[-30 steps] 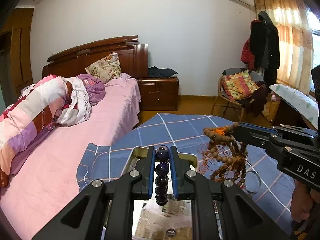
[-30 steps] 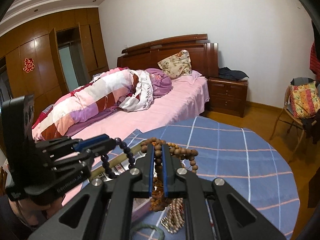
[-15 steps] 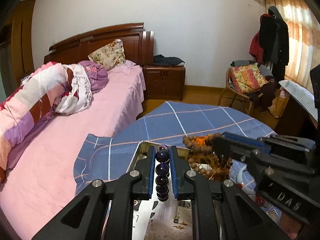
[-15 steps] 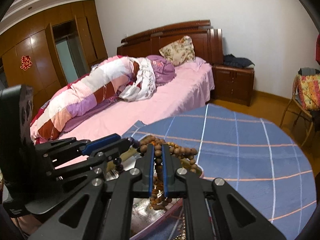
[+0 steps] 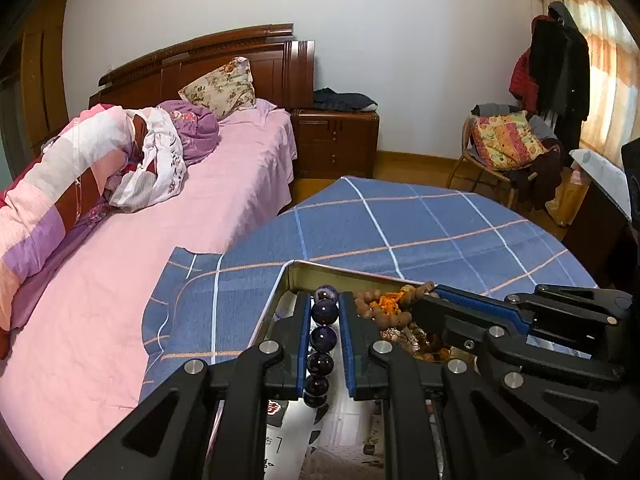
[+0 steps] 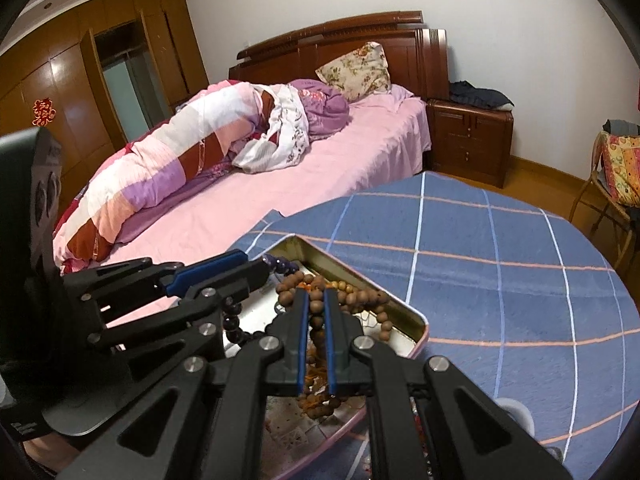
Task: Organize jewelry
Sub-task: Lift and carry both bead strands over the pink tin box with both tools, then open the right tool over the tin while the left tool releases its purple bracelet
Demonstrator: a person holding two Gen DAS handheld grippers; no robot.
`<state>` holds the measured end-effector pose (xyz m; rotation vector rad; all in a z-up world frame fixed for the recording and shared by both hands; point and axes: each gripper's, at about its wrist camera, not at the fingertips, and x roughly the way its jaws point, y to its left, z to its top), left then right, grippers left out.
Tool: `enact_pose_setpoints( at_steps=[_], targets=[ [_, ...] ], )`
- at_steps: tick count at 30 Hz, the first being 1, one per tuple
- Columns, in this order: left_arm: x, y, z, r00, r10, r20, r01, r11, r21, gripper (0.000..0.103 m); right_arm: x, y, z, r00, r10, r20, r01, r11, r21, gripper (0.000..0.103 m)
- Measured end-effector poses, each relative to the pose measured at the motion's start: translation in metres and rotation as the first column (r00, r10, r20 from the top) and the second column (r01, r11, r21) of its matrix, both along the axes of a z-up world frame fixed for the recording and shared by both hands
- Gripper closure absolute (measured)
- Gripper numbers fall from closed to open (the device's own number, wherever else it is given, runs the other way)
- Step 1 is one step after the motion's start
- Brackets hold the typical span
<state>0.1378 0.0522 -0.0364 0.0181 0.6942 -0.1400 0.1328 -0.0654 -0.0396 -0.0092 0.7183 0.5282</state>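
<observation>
My left gripper (image 5: 324,300) is shut on a dark purple bead bracelet (image 5: 322,338) and holds it inside the open metal tin (image 5: 340,270). My right gripper (image 6: 316,300) is shut on a brown wooden bead string with an orange tassel (image 6: 318,308), also held over the tin (image 6: 416,322). The right gripper shows in the left wrist view (image 5: 424,300) with the wooden beads (image 5: 384,306). The left gripper shows in the right wrist view (image 6: 256,268) with the purple bracelet (image 6: 280,264) hanging from it.
The tin lies on a round table under a blue checked cloth (image 5: 420,224). A pink bed (image 5: 160,248) stands close on the left. A wooden nightstand (image 5: 336,144) and a chair with cushions (image 5: 504,148) are behind. A white ring (image 6: 516,412) lies by the tin.
Both grippers have come down and forward over the tin with their bead strings. The wooden beads now hang lower into the tin, next to the purple bracelet.
</observation>
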Motion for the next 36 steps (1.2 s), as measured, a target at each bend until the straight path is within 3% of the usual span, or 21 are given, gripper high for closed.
enact_pose_setpoints(
  at_steps=[17,30,36],
  targets=[
    [0.007,-0.002,-0.010,0.999,0.000,-0.050,0.001,1.000,0.027,0.089,0.010,0.001,-0.015,0.999,-0.020,-0.047,0.019,0.999,-0.039,0.093],
    [0.001,-0.007,-0.009,0.999,0.007,-0.044,-0.004,0.998,0.061,0.089,0.011,0.002,-0.018,0.998,-0.026,-0.065,0.022,0.998,-0.065,0.093],
    [0.000,-0.007,-0.006,0.999,0.008,-0.038,-0.006,0.998,0.058,0.089,0.011,-0.002,-0.018,0.997,-0.035,-0.073,0.031,0.998,-0.056,0.086]
  ],
)
